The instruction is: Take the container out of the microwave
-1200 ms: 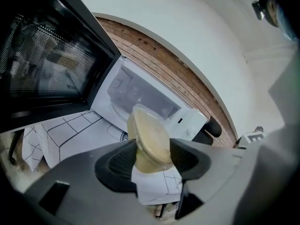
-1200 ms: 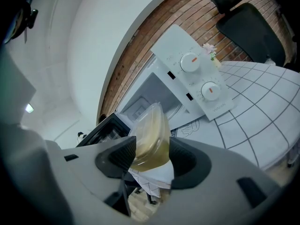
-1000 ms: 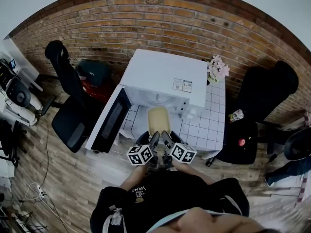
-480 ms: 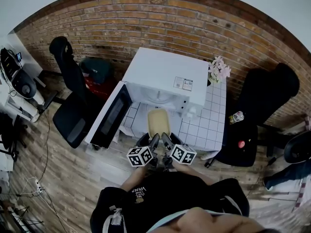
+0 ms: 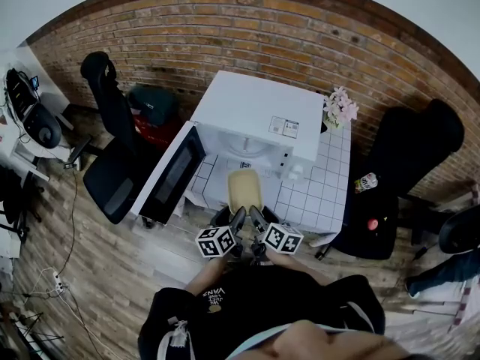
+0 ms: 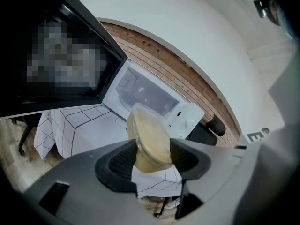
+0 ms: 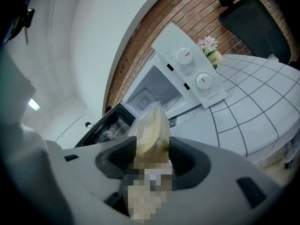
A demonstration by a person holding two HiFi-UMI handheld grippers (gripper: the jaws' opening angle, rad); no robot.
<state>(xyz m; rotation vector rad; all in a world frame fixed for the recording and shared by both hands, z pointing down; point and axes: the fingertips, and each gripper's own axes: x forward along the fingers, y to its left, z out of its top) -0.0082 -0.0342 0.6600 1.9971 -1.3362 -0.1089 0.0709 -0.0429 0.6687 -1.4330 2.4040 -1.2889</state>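
my left gripper (image 5: 238,216) and right gripper (image 5: 255,214) both clamp the near end of the container (image 5: 244,188), which juts beyond my fingers, outside the microwave (image 5: 255,115). held by one end, it could sag, slip and spill.

**Person in black, with two grey hand-held grippers**

A black top (image 5: 264,300) is worn, printed with small white lettering (image 5: 215,297) on the chest, and pale cord ends (image 5: 177,334) are seen at one side of it. The left gripper (image 5: 238,214) and the right gripper (image 5: 255,214) are each made of a broad, rounded body of moulded grey. Two black, finely ribbed pads (image 6: 123,159) are set in dark recesses in each body. Each gripper is fitted with a white cube (image 5: 217,241) faced with black-and-white square markers. In the head view the jaws are seen as slim and dark.
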